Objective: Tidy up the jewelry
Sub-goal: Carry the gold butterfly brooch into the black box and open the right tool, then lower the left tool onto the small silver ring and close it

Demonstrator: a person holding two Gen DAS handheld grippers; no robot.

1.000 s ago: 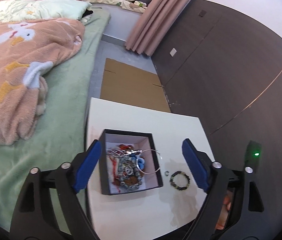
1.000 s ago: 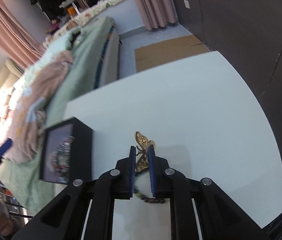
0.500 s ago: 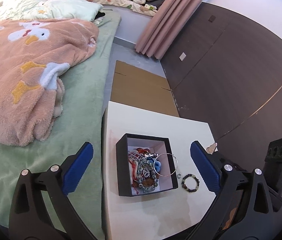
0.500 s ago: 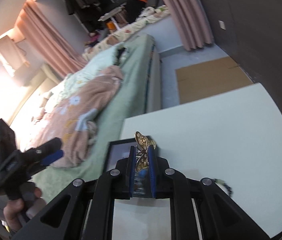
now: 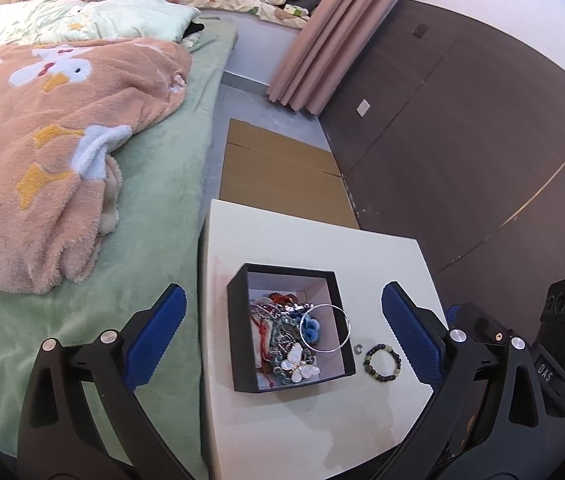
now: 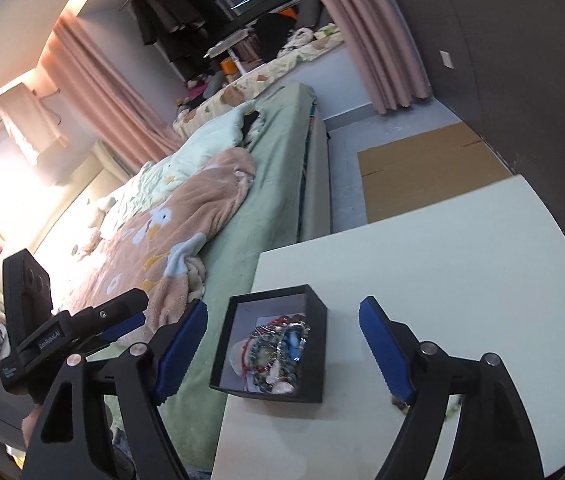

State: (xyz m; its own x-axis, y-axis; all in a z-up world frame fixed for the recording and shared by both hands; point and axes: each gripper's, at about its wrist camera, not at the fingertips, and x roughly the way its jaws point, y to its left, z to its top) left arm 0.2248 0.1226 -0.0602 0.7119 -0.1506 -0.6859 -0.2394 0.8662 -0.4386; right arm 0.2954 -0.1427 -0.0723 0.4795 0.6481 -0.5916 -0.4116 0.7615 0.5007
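1. Left wrist view: the left gripper point(image 5: 282, 336) is held above the white worktop point(image 5: 314, 240), its fingers point(image 5: 154, 336) spread as wide as they go with nothing between the pads
2. Framed between those fingers, a black box point(image 5: 242, 360) stands on the worktop – inside it a tangle of jewelry is piled, with a white butterfly brooch point(image 5: 297, 366) on top at the near side and a thin silver bangle point(image 5: 324, 327) leaning over the right-hand rim
3. Just right of the box, a small ring point(image 5: 358, 348) and a dark beaded bracelet point(image 5: 382, 363) lie on the worktop, close together
4. A bed with a peach blanket point(image 5: 42, 152) is seen to the left
5. Right wrist view: the right gripper point(image 6: 282, 348) has just been opening; its fingers point(image 6: 382, 352) stand wide apart and grip nothing
6. The black box point(image 6: 316, 352) is seen below and between them, near the worktop's point(image 6: 442, 280) left edge – the jewelry lies heaped inside
7. The left gripper point(image 6: 122, 328) shows at the left, over the bed
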